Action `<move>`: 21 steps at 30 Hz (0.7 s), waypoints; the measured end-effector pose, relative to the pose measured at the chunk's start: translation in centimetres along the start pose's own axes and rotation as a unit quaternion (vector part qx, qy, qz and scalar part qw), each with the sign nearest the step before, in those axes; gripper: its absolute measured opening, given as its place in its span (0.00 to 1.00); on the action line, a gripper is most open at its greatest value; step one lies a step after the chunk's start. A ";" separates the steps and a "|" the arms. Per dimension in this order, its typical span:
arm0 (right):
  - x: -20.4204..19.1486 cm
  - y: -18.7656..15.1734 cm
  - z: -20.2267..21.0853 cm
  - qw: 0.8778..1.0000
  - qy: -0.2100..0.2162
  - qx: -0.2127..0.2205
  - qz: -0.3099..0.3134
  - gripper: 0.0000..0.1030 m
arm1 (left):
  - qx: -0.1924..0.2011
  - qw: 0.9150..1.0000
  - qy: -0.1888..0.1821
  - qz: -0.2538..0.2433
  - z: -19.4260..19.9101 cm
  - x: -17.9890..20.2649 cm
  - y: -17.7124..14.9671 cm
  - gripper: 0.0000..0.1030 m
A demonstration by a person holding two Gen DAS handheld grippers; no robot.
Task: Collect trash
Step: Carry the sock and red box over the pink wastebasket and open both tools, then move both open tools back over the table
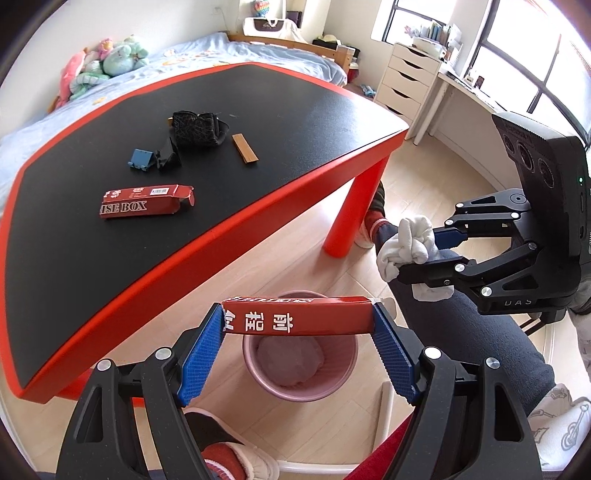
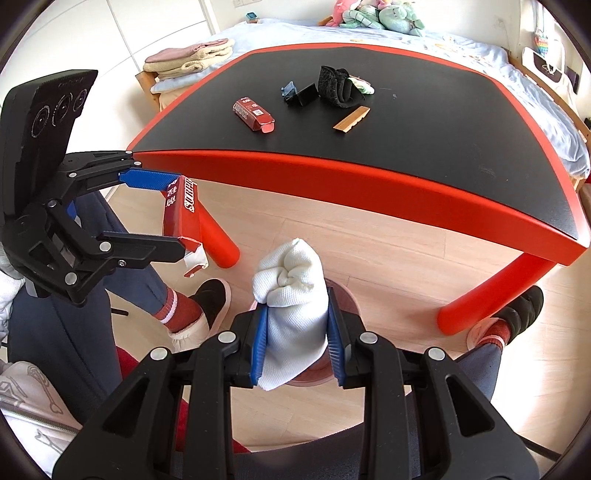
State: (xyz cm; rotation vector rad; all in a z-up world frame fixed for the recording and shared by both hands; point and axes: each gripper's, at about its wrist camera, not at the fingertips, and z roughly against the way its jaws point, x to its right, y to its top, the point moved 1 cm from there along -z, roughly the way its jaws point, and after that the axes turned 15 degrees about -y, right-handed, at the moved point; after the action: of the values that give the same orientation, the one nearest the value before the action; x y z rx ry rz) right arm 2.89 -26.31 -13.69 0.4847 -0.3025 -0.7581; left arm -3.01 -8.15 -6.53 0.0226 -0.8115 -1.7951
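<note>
Trash fills both grippers: the left gripper (image 1: 299, 325) clamps a red carton (image 1: 297, 317) endwise above the pink bin (image 1: 255, 363). Beside it, the right gripper (image 2: 297, 332) squeezes a crumpled white cloth (image 2: 291, 291).

- Floor (image 1: 314, 266): pale wood boards, daylit.
- Low table (image 1: 229, 229): black top, red rim and legs.
- Bed (image 1: 207, 48) behind it, light blue cover, wooden frame.
- White drawer unit (image 1: 406, 85) beside a white desk (image 1: 465, 92) under dark-framed windows (image 1: 517, 33).
- White wall panels (image 2: 110, 33).

Right hand-held gripper (image 2: 297, 332) clamping white cloth wad (image 2: 291, 291), left hand-held gripper (image 2: 173, 218) gripping red box (image 2: 184, 210)
</note>
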 end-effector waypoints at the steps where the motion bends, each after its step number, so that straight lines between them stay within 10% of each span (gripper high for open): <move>1: 0.0 0.0 0.0 1.000 0.002 0.000 0.000 0.28 | -0.001 1.000 -0.003 0.000 0.0 0.0 0.0 0.73; 5: 0.1 0.1 0.0 1.000 0.007 -0.003 -0.004 0.43 | -0.005 1.000 -0.014 -0.003 -0.3 0.2 0.0 0.76; 10: 1.1 0.2 0.1 1.000 -0.011 0.003 -0.023 0.89 | 0.002 1.000 -0.009 0.006 -0.3 -0.2 0.0 0.92; 21: 1.3 0.1 -0.5 0.999 -0.007 -0.004 -0.037 0.96 | 0.009 1.000 0.001 0.028 0.3 -1.4 0.3 0.93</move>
State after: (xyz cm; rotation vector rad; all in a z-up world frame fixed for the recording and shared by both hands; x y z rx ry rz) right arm 4.04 -27.00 -13.92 0.4855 -0.2948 -0.8342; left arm -2.32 -6.87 -6.67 0.0138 -0.8184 -1.7350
